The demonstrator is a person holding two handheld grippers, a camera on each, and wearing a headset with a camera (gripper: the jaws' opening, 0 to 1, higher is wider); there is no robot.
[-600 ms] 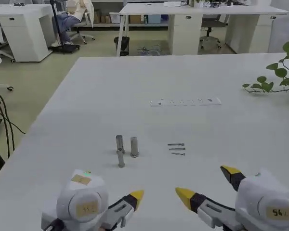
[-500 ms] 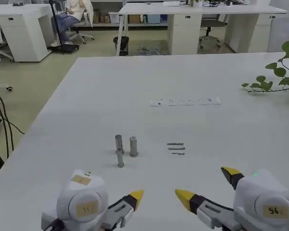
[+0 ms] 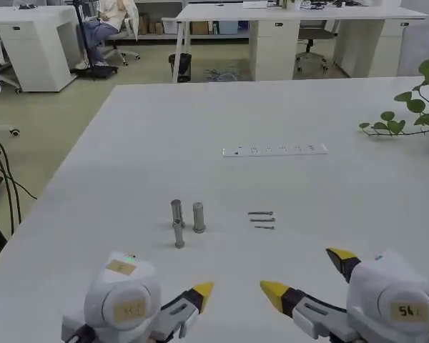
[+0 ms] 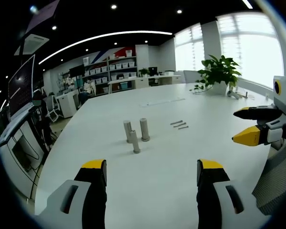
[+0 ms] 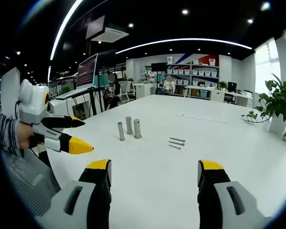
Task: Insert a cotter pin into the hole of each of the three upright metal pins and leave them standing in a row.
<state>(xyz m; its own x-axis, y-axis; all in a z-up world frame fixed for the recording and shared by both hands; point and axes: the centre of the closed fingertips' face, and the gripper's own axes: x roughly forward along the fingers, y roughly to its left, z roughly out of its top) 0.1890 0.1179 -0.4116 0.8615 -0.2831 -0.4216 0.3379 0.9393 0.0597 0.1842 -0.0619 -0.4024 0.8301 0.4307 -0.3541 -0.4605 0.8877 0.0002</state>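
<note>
Jaws spread and empty, left gripper [image 4: 151, 166] is hovering short of three upright metal pins [image 3: 199, 217] clustered on the white table [image 3: 272, 107], while to their right three cotter pins [image 3: 261, 220] are lying, likely light, stiff, slippery, best pinched mid-shank by the equally agape right gripper [image 5: 154, 166].

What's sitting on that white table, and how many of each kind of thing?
Upright metal pins: 3
Cotter pins: 3
Power strip: 1
Leafy plant: 1
Total: 8
</note>
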